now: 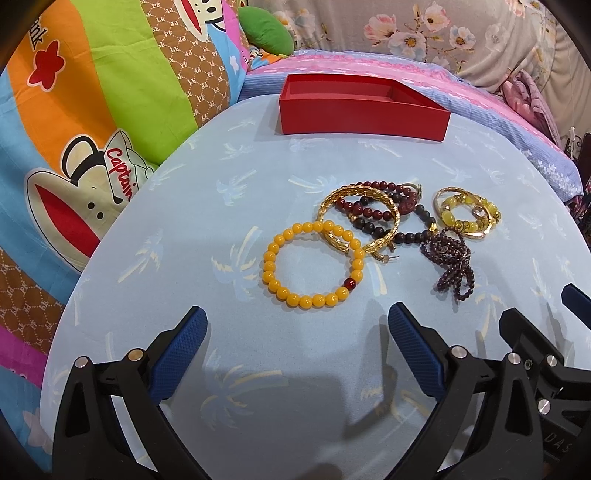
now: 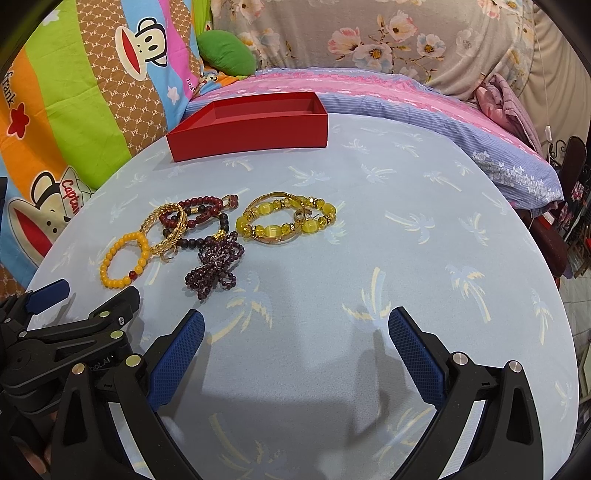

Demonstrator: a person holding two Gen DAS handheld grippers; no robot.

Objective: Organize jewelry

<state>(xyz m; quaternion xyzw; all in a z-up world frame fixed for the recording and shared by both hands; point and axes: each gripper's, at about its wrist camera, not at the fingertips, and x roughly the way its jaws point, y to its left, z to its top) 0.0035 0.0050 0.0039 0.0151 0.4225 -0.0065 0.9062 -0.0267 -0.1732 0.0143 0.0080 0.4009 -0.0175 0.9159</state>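
Note:
A pile of jewelry lies mid-table: an orange bead bracelet (image 1: 312, 264) (image 2: 123, 260), a gold chain bangle (image 1: 360, 218) (image 2: 166, 227), dark red and black bead bracelets (image 1: 384, 210) (image 2: 201, 216), a purple bead bunch (image 1: 452, 264) (image 2: 216, 264), and yellow glass bead bracelets with a gold bangle (image 1: 469, 214) (image 2: 286, 219). An empty red box (image 1: 364, 109) (image 2: 251, 127) stands at the table's far side. My left gripper (image 1: 297, 326) is open, just short of the orange bracelet. My right gripper (image 2: 295, 328) is open over bare cloth, to the right of the pile.
The round table (image 1: 258, 369) (image 2: 406, 258) wears a light blue palm-print cloth. Behind it lie a pink and blue bedspread (image 2: 369, 88), a cartoon-print pillow (image 1: 92, 110), a green cushion (image 2: 225, 51) and floral fabric (image 2: 369, 33). The right gripper's body (image 1: 546, 354) shows beside the left.

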